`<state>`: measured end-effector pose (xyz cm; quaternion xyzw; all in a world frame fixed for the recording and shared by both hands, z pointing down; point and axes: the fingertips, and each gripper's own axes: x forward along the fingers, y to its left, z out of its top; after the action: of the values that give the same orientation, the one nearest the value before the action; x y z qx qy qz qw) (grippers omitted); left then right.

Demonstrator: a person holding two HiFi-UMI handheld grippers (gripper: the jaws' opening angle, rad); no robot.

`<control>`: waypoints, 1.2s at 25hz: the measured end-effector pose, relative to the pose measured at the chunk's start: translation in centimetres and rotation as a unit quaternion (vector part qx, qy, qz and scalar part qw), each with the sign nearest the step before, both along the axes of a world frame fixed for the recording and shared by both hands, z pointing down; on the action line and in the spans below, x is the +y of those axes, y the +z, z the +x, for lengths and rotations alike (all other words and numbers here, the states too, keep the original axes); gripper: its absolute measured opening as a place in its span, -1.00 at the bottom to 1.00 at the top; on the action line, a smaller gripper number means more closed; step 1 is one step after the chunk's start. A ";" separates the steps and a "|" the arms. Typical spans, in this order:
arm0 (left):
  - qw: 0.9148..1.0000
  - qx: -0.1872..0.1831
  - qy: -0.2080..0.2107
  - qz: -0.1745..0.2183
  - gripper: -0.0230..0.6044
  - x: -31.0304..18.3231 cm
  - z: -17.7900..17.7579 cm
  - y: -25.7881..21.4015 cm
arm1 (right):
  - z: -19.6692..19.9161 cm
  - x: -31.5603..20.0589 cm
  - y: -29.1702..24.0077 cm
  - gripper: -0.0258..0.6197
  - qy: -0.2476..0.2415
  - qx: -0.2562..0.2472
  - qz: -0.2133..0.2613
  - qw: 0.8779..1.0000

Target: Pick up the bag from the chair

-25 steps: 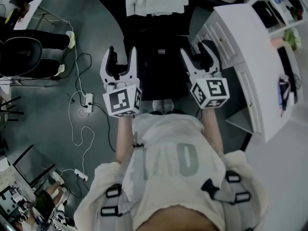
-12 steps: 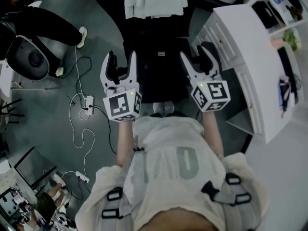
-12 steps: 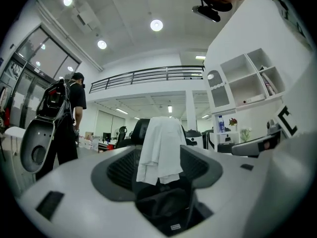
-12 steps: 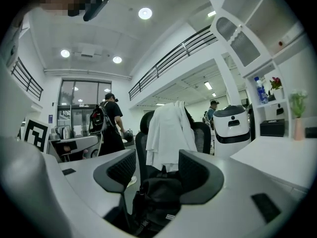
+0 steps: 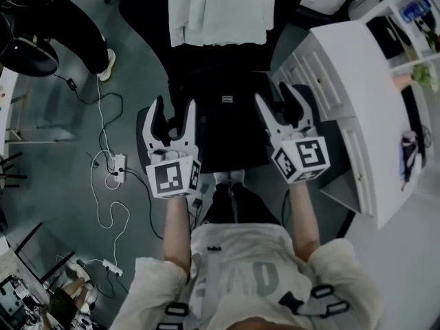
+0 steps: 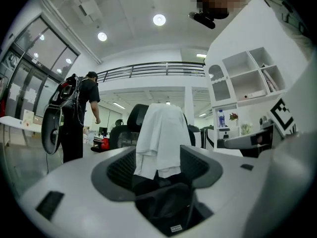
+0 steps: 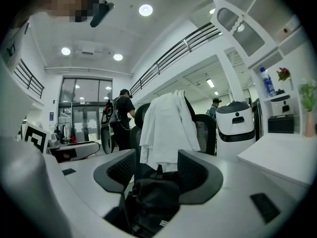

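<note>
A black bag (image 5: pixel 223 119) lies on the seat of a dark office chair (image 5: pixel 185 81) straight ahead of me. A white garment (image 5: pixel 218 9) is draped over the chair's backrest. My left gripper (image 5: pixel 172 115) hovers at the bag's left side, jaws apart and empty. My right gripper (image 5: pixel 282 102) hovers at the bag's right side, likewise open. In the left gripper view the bag (image 6: pixel 166 207) shows low between the jaws below the white garment (image 6: pixel 161 135). The right gripper view shows the bag (image 7: pixel 153 200) the same way.
A white desk with drawers (image 5: pixel 357 95) stands close on the right, shelves (image 5: pixel 412 19) behind it. Cables and a power strip (image 5: pixel 115 163) trail over the floor at left. A person in black (image 5: pixel 62 26) stands at upper left beside another chair (image 5: pixel 27 53).
The view has shifted so the chair and bag sit a little lower in frame. The person at upper left has walked on. Both grippers stay open, flanking the bag.
</note>
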<state>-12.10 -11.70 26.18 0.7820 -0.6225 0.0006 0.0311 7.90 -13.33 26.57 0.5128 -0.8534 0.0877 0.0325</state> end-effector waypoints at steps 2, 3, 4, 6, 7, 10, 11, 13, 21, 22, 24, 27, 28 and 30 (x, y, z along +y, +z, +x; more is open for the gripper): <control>1.000 -0.006 -0.003 -0.004 -0.10 -1.3 -0.1 2.0 | -0.2 -1.2 1.5 -0.15 -0.006 0.002 -0.002 1.000; 1.000 -0.008 -0.004 -0.008 -0.10 -1.7 -0.2 3.2 | -0.2 -1.5 2.4 -0.15 -0.006 0.003 -0.005 1.000; 1.000 -0.012 -0.006 -0.012 -0.10 -2.1 -0.3 4.3 | -0.1 -2.0 3.3 -0.15 -0.006 0.004 -0.007 1.000; 1.000 -0.020 -0.011 -0.016 -0.10 -3.2 -0.7 6.4 | 0.0 -3.1 4.9 -0.15 -0.005 0.004 -0.007 1.000; 0.999 -0.024 -0.013 -0.019 -0.10 -3.6 -1.0 7.4 | 0.0 -3.7 5.9 -0.15 -0.006 0.005 -0.007 1.000; 0.999 -0.034 -0.020 -0.026 -0.10 -4.6 -1.7 10.4 | 0.0 -4.8 9.1 -0.15 -0.008 0.006 -0.012 1.000; 0.999 -0.041 -0.021 -0.028 -0.10 -4.8 -1.9 11.5 | 0.1 -5.1 10.3 -0.15 -0.008 0.006 -0.014 1.000; 0.998 -0.051 -0.023 -0.032 -0.10 -5.1 -2.2 13.9 | 0.3 -5.6 12.7 -0.15 -0.007 0.006 -0.021 1.000; 0.994 -0.053 -0.022 -0.089 0.04 -5.4 -2.9 23.5 | -1.0 -5.8 21.3 -0.09 -0.023 0.038 -0.045 0.998; 0.994 -0.054 -0.024 -0.096 0.06 -5.3 -3.0 24.4 | -1.1 -5.8 22.1 -0.07 -0.023 0.040 -0.049 0.998; 0.992 -0.061 -0.028 -0.107 0.08 -4.9 -3.1 26.0 | -1.0 -5.7 23.5 -0.06 -0.022 0.039 -0.059 0.997; 0.990 -0.062 -0.029 -0.122 0.10 -4.4 -3.4 27.7 | -0.8 -5.4 24.8 -0.04 -0.017 0.039 -0.068 0.997; 0.990 -0.058 -0.028 -0.126 0.11 -4.3 -3.4 28.1 | -0.7 -5.3 25.1 -0.04 -0.016 0.042 -0.071 0.996; 0.990 -0.050 -0.026 -0.129 0.13 -4.3 -3.4 28.6 | -0.5 -5.1 25.6 -0.02 -0.017 0.048 -0.074 0.996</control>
<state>-15.49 -15.96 54.80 0.7537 -0.6384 0.1194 0.1004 7.39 -18.41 52.17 0.4978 -0.8507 0.1259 0.1127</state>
